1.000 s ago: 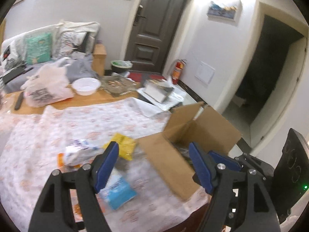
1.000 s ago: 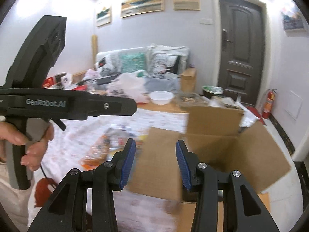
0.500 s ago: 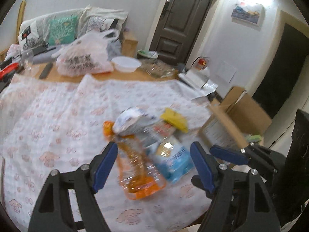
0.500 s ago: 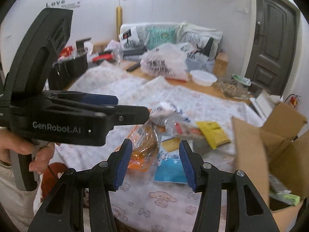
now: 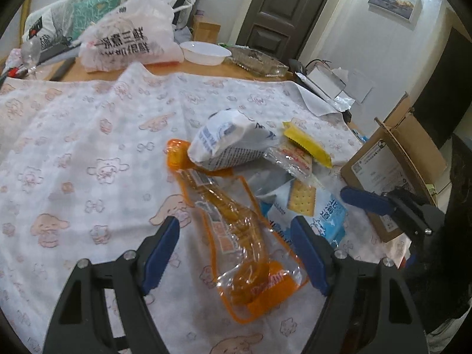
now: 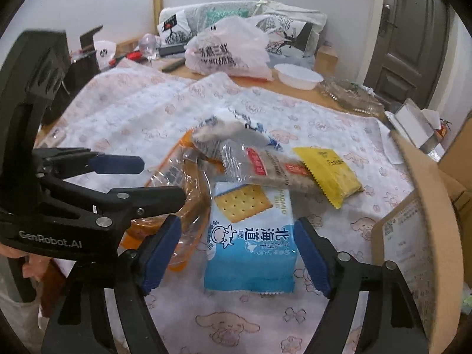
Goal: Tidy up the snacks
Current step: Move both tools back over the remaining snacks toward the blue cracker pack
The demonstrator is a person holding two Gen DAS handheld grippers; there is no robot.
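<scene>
A pile of snacks lies on the patterned tablecloth (image 5: 88, 147). My left gripper (image 5: 236, 253) is open, straddling an orange clear packet (image 5: 236, 236) just above it. My right gripper (image 6: 236, 253) is open over a blue cracker pack (image 6: 250, 244). A white-blue bag (image 5: 230, 144), a clear biscuit pack (image 6: 274, 171) and a yellow packet (image 6: 330, 171) lie behind. The cardboard box (image 6: 421, 236) stands open at the right. The left gripper also shows in the right wrist view (image 6: 126, 177).
A white plastic bag (image 5: 129, 41), a white bowl (image 5: 205, 53) and a glass tray (image 5: 259, 65) sit at the table's far side. Cushions and a dark door (image 5: 280, 8) lie beyond. The box (image 5: 392, 171) stands at the table's right edge.
Both grippers swung left from the cardboard box to the snack pile and came lower and closer. The right gripper has opened wider. Nothing has been taken hold of.
</scene>
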